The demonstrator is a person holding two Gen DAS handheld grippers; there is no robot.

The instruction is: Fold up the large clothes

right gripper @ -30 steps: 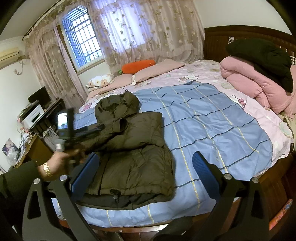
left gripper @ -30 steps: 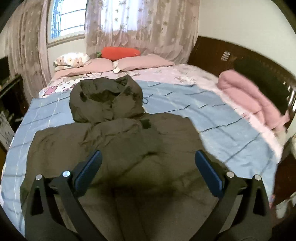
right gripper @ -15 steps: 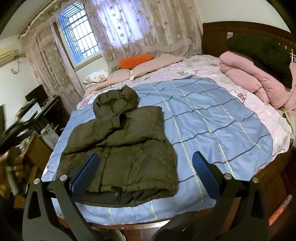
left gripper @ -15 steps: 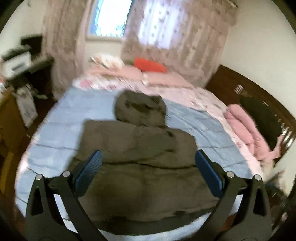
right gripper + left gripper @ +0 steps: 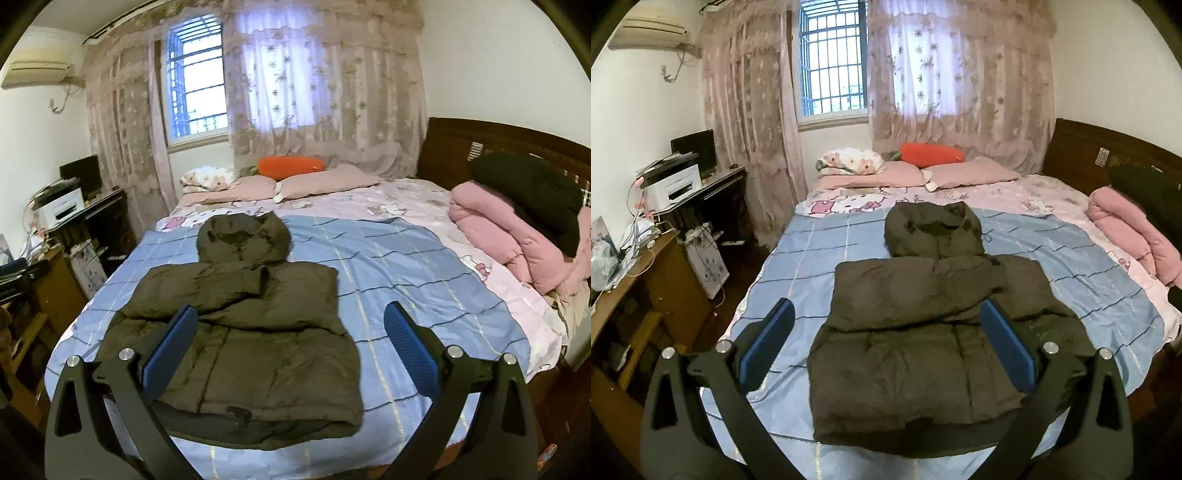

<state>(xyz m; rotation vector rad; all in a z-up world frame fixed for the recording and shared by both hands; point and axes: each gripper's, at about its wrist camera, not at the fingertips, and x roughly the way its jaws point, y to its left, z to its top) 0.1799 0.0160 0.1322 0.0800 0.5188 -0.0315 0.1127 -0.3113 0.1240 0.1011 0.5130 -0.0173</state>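
Observation:
An olive-brown hooded puffer jacket (image 5: 916,332) lies flat on the blue checked sheet (image 5: 812,266), hood toward the pillows, with both sleeves folded across its chest. The right wrist view shows the same jacket (image 5: 251,332) near the bed's front edge. My left gripper (image 5: 886,343) hangs open above the jacket's lower half, nothing between its blue pads. My right gripper (image 5: 288,347) is open too, held back from the bed over the jacket's hem and right side, holding nothing.
Pink pillows (image 5: 967,173) and an orange carrot cushion (image 5: 931,153) lie at the head. A folded pink quilt (image 5: 509,236) with a black garment (image 5: 532,192) sits on the right. A desk with a printer (image 5: 672,184) stands left of the bed. A wooden headboard (image 5: 461,147) lines the right wall.
Both grippers have pulled back and up from the jacket toward the foot of the bed. The left one was close over the jacket; now it sees the whole bed. The jacket has not moved.

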